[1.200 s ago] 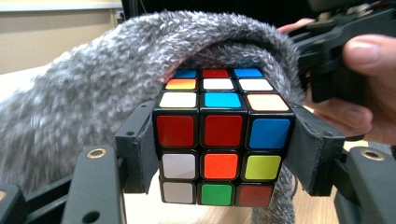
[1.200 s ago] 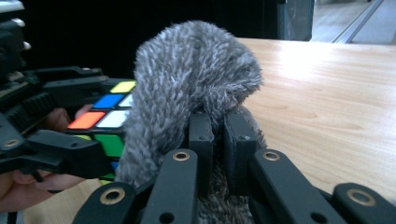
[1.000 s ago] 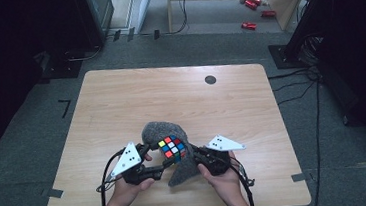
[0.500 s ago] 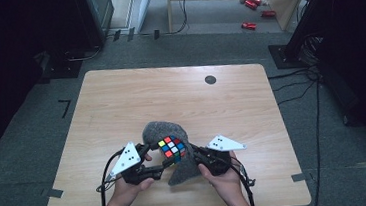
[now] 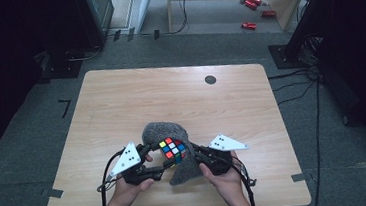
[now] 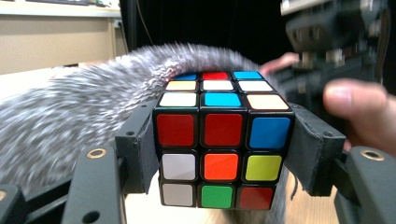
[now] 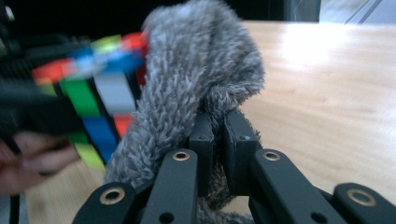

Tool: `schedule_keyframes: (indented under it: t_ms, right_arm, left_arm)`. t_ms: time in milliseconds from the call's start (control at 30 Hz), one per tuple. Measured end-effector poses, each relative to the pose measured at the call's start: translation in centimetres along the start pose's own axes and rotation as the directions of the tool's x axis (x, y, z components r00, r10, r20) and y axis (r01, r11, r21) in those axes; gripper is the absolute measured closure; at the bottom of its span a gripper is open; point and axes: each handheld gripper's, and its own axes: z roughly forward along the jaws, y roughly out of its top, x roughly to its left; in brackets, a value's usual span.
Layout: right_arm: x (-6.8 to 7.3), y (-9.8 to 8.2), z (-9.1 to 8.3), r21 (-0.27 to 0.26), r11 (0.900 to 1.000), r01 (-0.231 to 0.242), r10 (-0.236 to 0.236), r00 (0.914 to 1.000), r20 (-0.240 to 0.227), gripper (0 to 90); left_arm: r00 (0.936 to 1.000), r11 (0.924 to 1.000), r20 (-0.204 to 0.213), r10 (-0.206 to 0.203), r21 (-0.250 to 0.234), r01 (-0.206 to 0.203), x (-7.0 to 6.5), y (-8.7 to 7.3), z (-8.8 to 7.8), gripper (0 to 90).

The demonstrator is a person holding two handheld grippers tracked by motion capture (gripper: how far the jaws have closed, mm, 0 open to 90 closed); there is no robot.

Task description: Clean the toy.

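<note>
Both tongs were clenched: left gripper (image 5: 156,155) clamped the puzzle cube (image 6: 223,140) above the table's (image 5: 121,103) near edge; right gripper (image 7: 217,140) pinched the grey fleece cloth (image 7: 196,70) against it; wiping seemingly underway; next move likely needs rubbing the cloth across the cube's faces.

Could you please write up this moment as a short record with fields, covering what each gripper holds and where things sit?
Setting: wooden table, seen from above
Left gripper: jaws shut on the puzzle cube, pads on two opposite sides
Right gripper: jaws shut on a fold of the grey fuzzy cloth
Cloth position: curves over and behind the cube, between the two grippers
Cube position: near the table's front edge, raised off the wood
Other: dark round spot towards the far edge
</note>
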Motion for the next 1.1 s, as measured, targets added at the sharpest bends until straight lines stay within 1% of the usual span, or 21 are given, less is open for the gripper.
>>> schedule_keyframes:
  t_ms: [33, 67, 133, 167, 200, 233, 300, 333, 367, 433, 467, 500, 533, 667, 767, 800, 833, 900, 967, 1067, 1100]
  right_arm:
    - [0.2, -0.3, 0.3, 0.016, 1.000, 0.006, -0.005, 1.0000, -0.004, 84.2]
    - [0.4, -0.2, 0.4, 0.017, 1.000, 0.012, -0.012, 0.9999, -0.003, 84.2]
    - [0.6, 0.1, 0.2, 0.011, 1.000, 0.029, -0.029, 0.9996, 0.005, 84.1]
    - [0.7, 0.3, 0.0, 0.002, 1.000, 0.031, -0.031, 0.9995, 0.006, 84.1]
    - [0.7, 0.5, -0.2, -0.009, 1.000, 0.028, -0.028, 0.9996, 0.006, 84.1]
    - [0.7, 0.5, -0.2, -0.009, 1.000, 0.028, -0.028, 0.9996, 0.006, 84.1]
    - [0.6, 0.9, -0.8, -0.041, 0.999, 0.028, -0.027, 0.9996, 0.010, 84.2]
    - [0.6, 0.9, -0.8, -0.041, 0.999, 0.028, -0.027, 0.9996, 0.010, 84.2]
    - [0.3, 0.8, -0.7, -0.040, 0.999, 0.014, -0.013, 0.9999, 0.007, 84.3]
    - [0.2, 0.4, -0.4, -0.024, 1.000, 0.001, -0.001, 1.0000, 0.002, 84.3]
    - [0.2, 0.2, -0.2, -0.012, 1.000, 0.003, -0.003, 1.0000, 0.001, 84.3]
    - [0.2, 0.2, -0.2, -0.012, 1.000, 0.003, -0.003, 1.0000, 0.001, 84.3]
    - [0.3, -0.2, 0.2, 0.012, 1.000, 0.004, -0.004, 1.0000, -0.001, 84.3]
    - [0.7, -0.3, 0.6, 0.028, 1.000, 0.012, -0.012, 0.9999, -0.004, 84.2]
    - [0.8, -0.1, 0.4, 0.023, 0.999, 0.023, -0.023, 0.9997, 0.001, 84.2]
    - [0.8, 0.1, 0.2, 0.016, 0.999, 0.028, -0.028, 0.9996, 0.003, 84.2]
    - [0.8, 0.5, -0.3, -0.011, 1.000, 0.027, -0.027, 0.9996, 0.004, 84.2]
    - [0.8, 0.6, -0.4, -0.018, 1.000, 0.026, -0.026, 0.9997, 0.005, 84.2]
    - [0.5, 0.8, -0.7, -0.039, 0.999, 0.022, -0.022, 0.9997, 0.011, 84.3]
    - [0.2, 0.2, -0.2, -0.016, 1.000, 0.007, -0.007, 1.0000, 0.003, 84.4]
    - [0.2, 0.2, -0.2, -0.016, 1.000, 0.007, -0.007, 1.0000, 0.003, 84.4]
  left_arm:
    - [1.0000, 1.0000, -0.007, -0.002, -0.002, 0.002, 0.2, 0.0, -0.1, 35.6]
    - [0.9999, 1.0000, -0.012, -0.007, -0.001, 0.007, 0.3, 0.0, -0.2, 35.6]
    - [0.9999, 1.0000, -0.013, -0.008, 0.002, 0.008, 0.6, -0.2, -0.2, 35.6]
    - [1.0000, 0.9998, -0.010, -0.002, 0.020, 0.002, 0.5, -0.3, -0.1, 35.6]
    - [1.0000, 0.9998, -0.010, -0.002, 0.020, 0.002, 0.5, -0.3, -0.1, 35.6]
    - [1.0000, 0.9996, -0.003, 0.004, 0.029, -0.004, 0.4, -0.4, 0.1, 35.6]
    - [0.9997, 0.9994, 0.019, 0.012, 0.034, -0.012, -0.2, -0.5, 0.5, 35.6]
    - [0.9997, 0.9994, 0.019, 0.012, 0.034, -0.012, -0.2, -0.5, 0.5, 35.6]
    - [0.9996, 0.9994, 0.022, 0.016, 0.032, -0.017, -0.3, -0.3, 0.5, 35.6]
    - [0.9998, 0.9997, 0.016, 0.010, 0.023, -0.011, -0.2, -0.2, 0.3, 35.6]
    - [0.9999, 0.9999, 0.014, 0.000, 0.015, 0.000, 0.0, -0.2, 0.2, 35.6]
    - [0.9999, 0.9999, 0.014, 0.000, 0.015, 0.000, 0.0, -0.2, 0.2, 35.6]
    - [0.9999, 0.9999, 0.002, -0.012, 0.002, 0.012, 0.3, -0.1, -0.1, 35.6]
    - [0.9996, 0.9997, -0.010, -0.026, -0.001, 0.026, 0.9, -0.1, -0.4, 35.6]
    - [0.9996, 0.9996, -0.001, -0.027, 0.003, 0.027, 0.9, -0.2, -0.3, 35.6]
    - [0.9998, 0.9997, 0.005, -0.021, 0.012, 0.021, 0.8, -0.2, -0.2, 35.6]
    - [0.9998, 0.9996, 0.016, -0.013, 0.025, 0.013, 0.7, -0.3, -0.1, 35.6]
    - [0.9995, 0.9995, 0.031, -0.007, 0.030, 0.006, 0.3, -0.5, 0.2, 35.6]
    - [0.9990, 0.9996, 0.045, -0.004, 0.030, 0.002, 0.0, -0.5, 0.4, 35.6]
    - [0.9988, 0.9996, 0.049, -0.004, 0.029, 0.002, 0.0, -0.3, 0.3, 35.6]
    - [0.9989, 0.9997, 0.046, -0.007, 0.022, 0.006, 0.1, -0.3, 0.2, 35.6]
